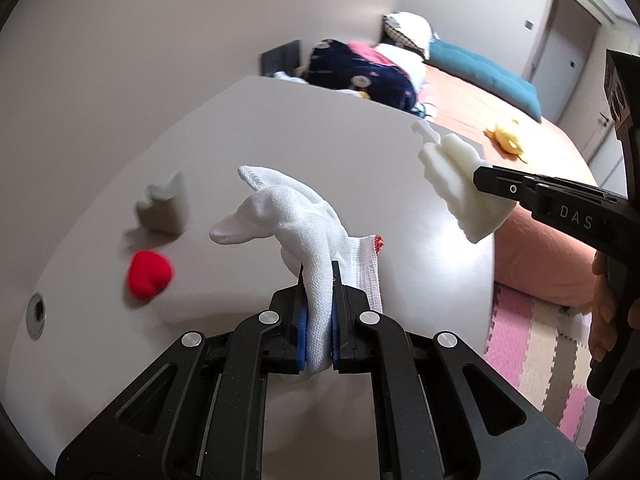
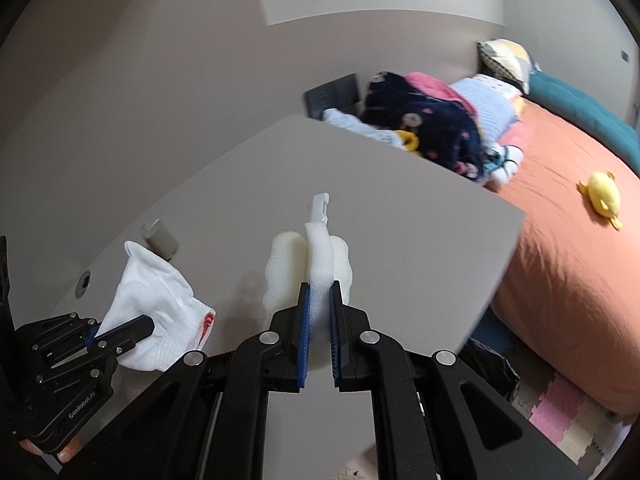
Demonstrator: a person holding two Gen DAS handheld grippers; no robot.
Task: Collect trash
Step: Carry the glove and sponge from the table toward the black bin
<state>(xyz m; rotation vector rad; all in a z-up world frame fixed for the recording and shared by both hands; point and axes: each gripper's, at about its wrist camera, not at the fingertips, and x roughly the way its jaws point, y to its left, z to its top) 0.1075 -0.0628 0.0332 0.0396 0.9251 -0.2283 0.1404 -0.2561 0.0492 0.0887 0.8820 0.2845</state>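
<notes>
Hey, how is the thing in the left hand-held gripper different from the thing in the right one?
The left hand-held gripper pinches a limp white knit glove with a red mark at its cuff; the right hand-held gripper pinches a stiff piece of white foam. The glove droops and folds, the foam keeps its blocky shape. Both are white, clamped between blue pads and held above the grey table.

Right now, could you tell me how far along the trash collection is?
Underway: the left gripper is shut on a white glove, the right gripper on a white foam piece. Still on the table: a red item and a grey piece. No bin visible.
</notes>
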